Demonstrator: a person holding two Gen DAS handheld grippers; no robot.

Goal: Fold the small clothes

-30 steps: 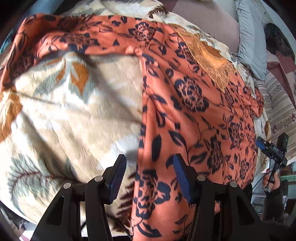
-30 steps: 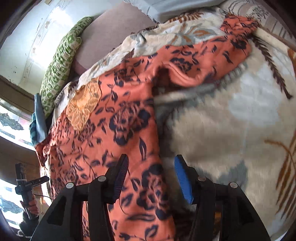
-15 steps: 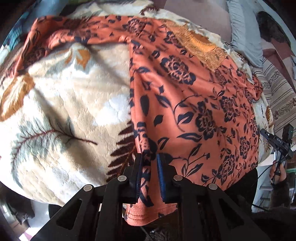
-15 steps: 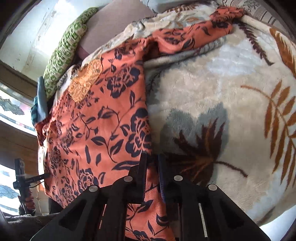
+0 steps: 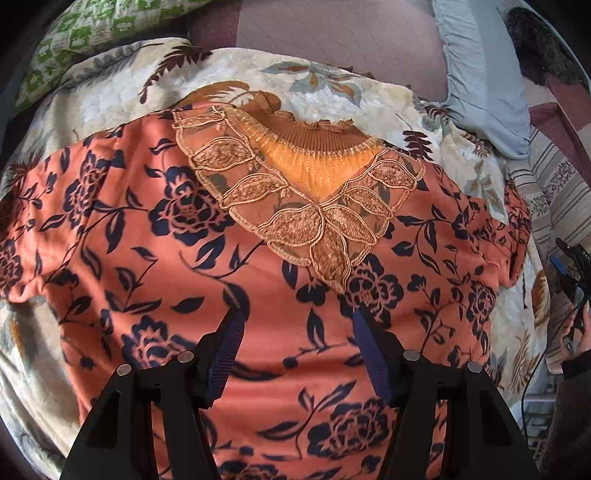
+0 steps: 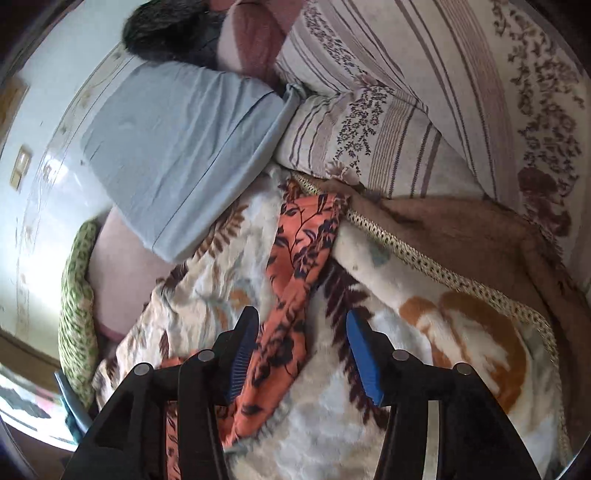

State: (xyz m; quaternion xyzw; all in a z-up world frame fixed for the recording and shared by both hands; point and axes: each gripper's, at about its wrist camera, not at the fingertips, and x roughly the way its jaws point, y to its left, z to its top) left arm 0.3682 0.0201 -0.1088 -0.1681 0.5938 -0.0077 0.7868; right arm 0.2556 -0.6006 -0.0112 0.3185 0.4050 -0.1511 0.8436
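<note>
While the orange floral blouse (image 5: 258, 266) lies spread front-up across the leaf-print blanket (image 5: 332, 88) on the bed, the left gripper (image 5: 297, 347) hangs above its lower middle. Jaws there are parting, pads clear of the cloth, nothing gripped. Embroidered lace collar (image 5: 306, 206) faces up, toward the far pillows. A green patterned pillow (image 5: 92, 33) sits at the far left, a pale blue pillow (image 5: 480, 74) at the far right.

Right wrist view: right gripper (image 6: 301, 354) over one sleeve of the blouse (image 6: 299, 266), which trails along the blanket (image 6: 369, 424) toward a striped floral pillow (image 6: 424, 110). Jaws also opening; sleeve passes beneath the gap near the left pad, not pinched. Brown blanket edge with dotted trim (image 6: 443, 273) runs just beside the sleeve tip. View slightly blurred.
</note>
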